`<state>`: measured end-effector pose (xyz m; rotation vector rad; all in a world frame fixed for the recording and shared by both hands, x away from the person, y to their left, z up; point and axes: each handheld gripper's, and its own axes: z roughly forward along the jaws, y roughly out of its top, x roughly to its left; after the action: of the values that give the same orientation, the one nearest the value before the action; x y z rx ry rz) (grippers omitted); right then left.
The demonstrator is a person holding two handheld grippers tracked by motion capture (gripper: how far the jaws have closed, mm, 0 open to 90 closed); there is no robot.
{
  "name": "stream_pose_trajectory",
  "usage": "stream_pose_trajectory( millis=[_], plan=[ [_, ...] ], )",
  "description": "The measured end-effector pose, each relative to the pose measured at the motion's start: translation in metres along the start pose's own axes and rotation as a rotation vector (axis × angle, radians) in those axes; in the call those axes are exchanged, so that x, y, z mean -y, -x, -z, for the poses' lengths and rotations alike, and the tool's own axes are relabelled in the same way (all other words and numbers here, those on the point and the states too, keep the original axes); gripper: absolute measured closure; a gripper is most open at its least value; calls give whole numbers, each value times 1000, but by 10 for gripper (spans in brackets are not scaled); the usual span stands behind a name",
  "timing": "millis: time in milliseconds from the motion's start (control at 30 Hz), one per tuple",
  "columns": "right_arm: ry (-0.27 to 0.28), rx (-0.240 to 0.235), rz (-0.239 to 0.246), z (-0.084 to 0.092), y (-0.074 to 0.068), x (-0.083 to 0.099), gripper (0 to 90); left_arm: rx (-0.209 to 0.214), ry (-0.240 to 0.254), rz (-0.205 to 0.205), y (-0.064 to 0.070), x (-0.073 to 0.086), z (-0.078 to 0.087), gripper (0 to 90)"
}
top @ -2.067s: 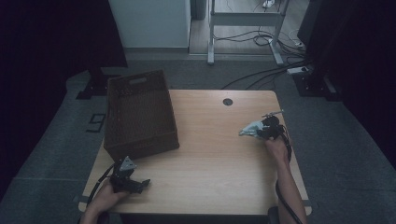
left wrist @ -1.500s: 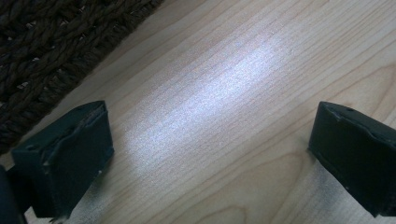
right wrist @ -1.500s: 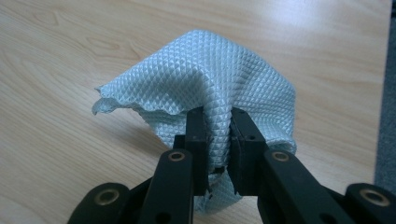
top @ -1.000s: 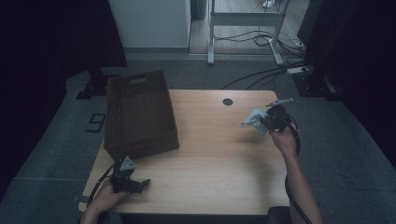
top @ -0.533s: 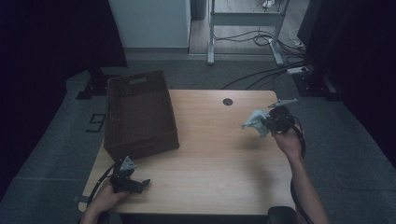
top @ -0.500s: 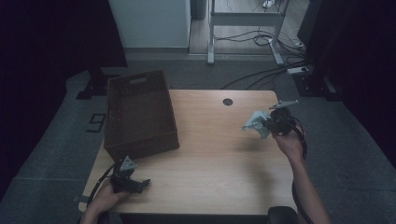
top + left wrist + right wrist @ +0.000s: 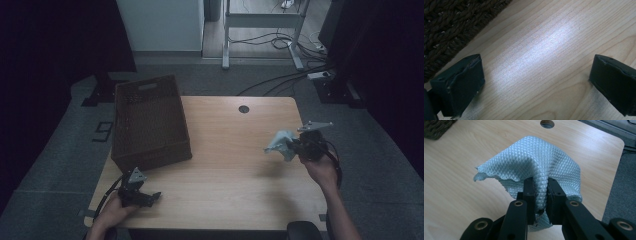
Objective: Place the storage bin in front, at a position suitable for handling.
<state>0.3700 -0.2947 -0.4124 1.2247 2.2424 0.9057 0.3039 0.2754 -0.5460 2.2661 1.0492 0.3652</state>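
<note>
Right gripper view: cloth [image 7: 541, 160] clenched between the jaws of the right gripper [image 7: 541, 195], lifted off the table [image 7: 461, 195].
Pickup is done; delivery, probably to the basket [image 7: 150, 125], remains. Left gripper [image 7: 534, 75] rests released, bare wood between its jaws, basket weave just beyond one jaw. Cloth's lower folds sit hidden behind the jaws; basket interior is too dark to read.

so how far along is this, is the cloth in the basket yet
Not yet. Done: the right tool is shut on the light blue cloth and holds it lifted above the table, near its right side. In hand: carrying it; the cloth hangs bunched from the jaws. Left: probably bringing it across to the woven basket on the table's left and releasing it. The left tool rests open near the basket's front corner.
</note>
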Motion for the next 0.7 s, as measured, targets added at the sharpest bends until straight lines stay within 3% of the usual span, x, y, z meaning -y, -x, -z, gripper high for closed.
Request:
stream_pose_trajectory(
  millis=[467, 700],
  plan=[
    [4, -6, -8, 42, -9, 41, 779, 0, 9, 0, 0, 0, 0, 0],
    [8, -7, -3, 53, -17, 62, 779, 7, 17, -6, -1, 1, -1, 0]
  ],
)
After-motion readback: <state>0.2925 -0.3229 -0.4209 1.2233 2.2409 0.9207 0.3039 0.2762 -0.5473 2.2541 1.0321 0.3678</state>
